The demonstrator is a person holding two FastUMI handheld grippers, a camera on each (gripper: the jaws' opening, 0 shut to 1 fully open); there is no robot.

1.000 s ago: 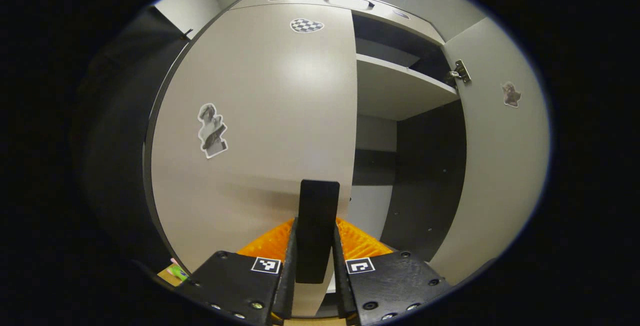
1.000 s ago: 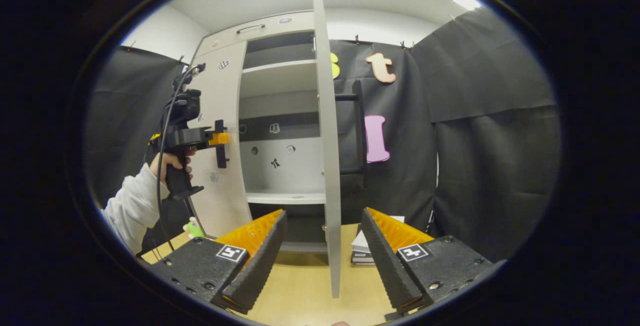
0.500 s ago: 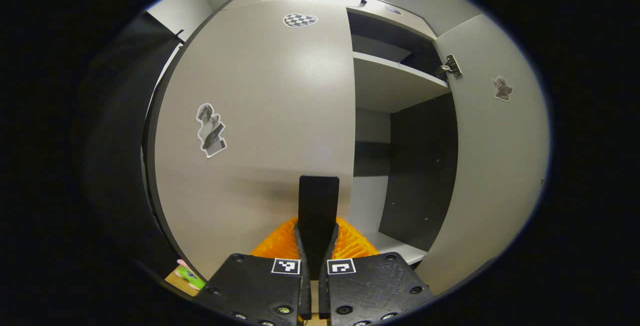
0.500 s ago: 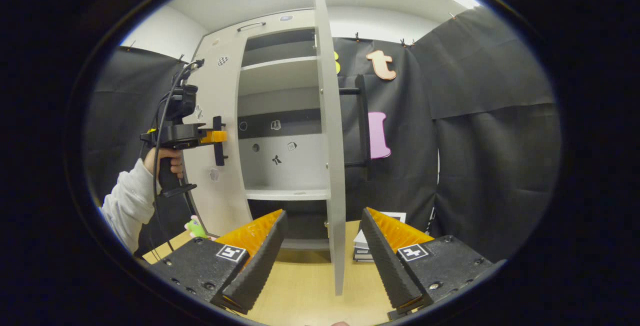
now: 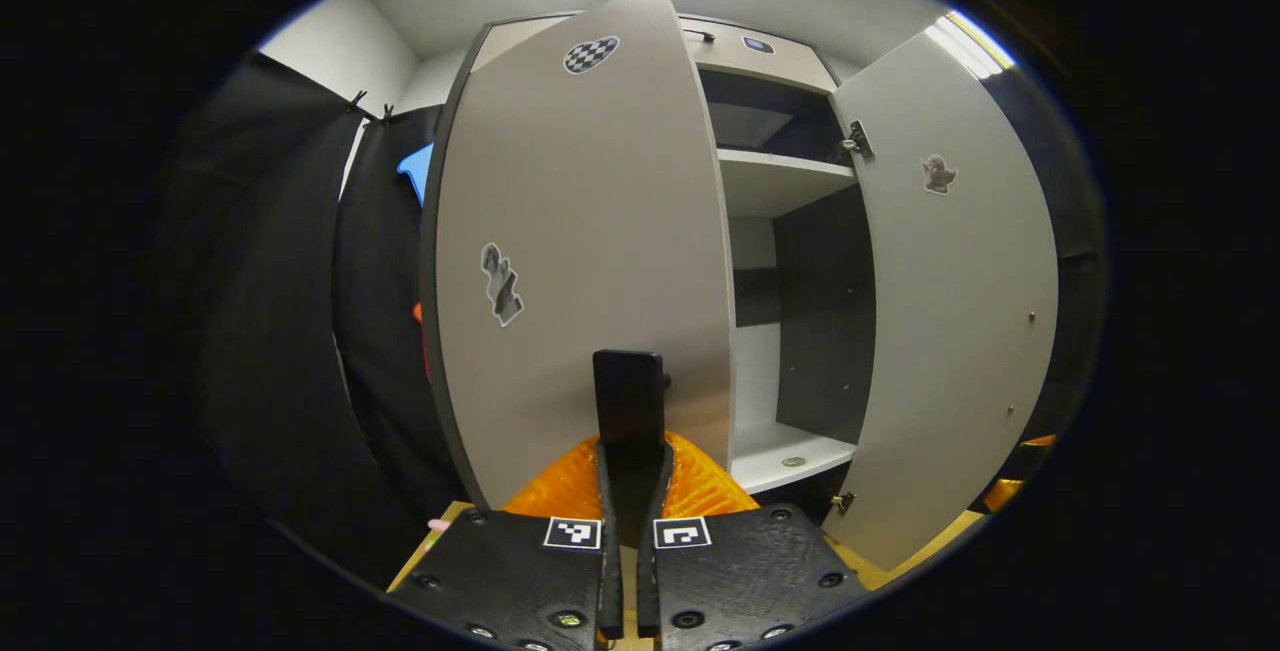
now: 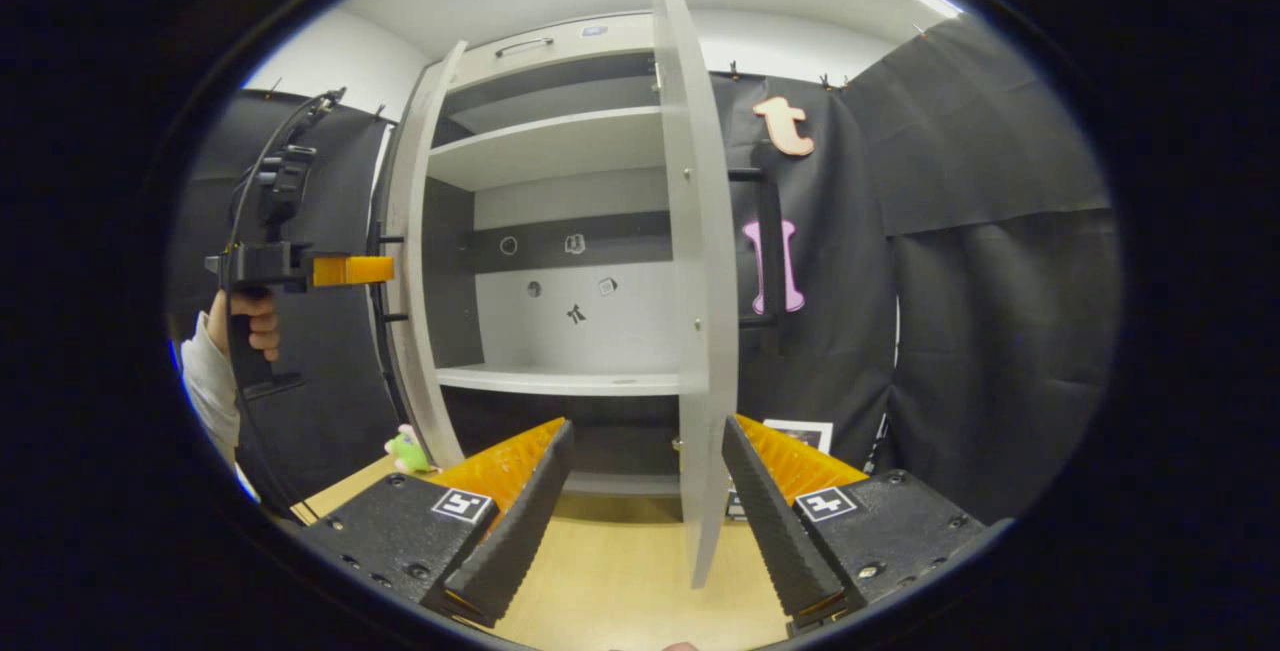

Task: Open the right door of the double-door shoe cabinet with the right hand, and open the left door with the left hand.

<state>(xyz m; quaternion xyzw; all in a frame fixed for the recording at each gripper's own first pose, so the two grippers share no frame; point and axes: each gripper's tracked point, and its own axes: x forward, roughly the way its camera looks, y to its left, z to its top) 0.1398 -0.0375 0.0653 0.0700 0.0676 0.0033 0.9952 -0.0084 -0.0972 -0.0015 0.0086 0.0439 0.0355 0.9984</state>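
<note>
Left door (image 5: pixel 580 251) has swung well out over the last second: it was flush and closed, now it stands at a wide angle with the black cloth showing beside its hinge side. Left gripper (image 5: pixel 628 491) is clamped on the door's black handle (image 5: pixel 628 396), fingers pressed together on it. In the right gripper view the left door (image 6: pixel 415 261) shows nearly edge-on. Right door (image 6: pixel 700 271) is already open, edge-on between the spread fingers of the right gripper (image 6: pixel 640 501), which holds nothing. Cabinet shelves (image 6: pixel 560 381) exposed. Task looks essentially done; what's left is probably a release.
</note>
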